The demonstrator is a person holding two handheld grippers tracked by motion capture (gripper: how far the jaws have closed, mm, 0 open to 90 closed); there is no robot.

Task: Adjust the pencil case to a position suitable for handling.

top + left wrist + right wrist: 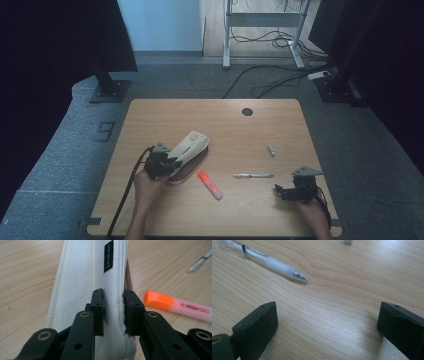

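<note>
While right tool point(280, 191) rests wide open, left tool point(113, 312) pinches cream pouch point(87, 285) end, pouch stretching ahead.

You are working in a lab or recording studio set up in an office-like room; the wooden table point(260, 135) with its cable grommet hole point(247, 111) stands on grey carpet point(60, 160); at twelve o'clock a height-adjustable desk frame point(262, 30) stands over loose cables point(270, 80); at ten and two o'clock black curtains point(55, 40) hang beside bolted stand bases point(107, 90); a floor marker point(104, 131) lies at nine o'clock.
</note>
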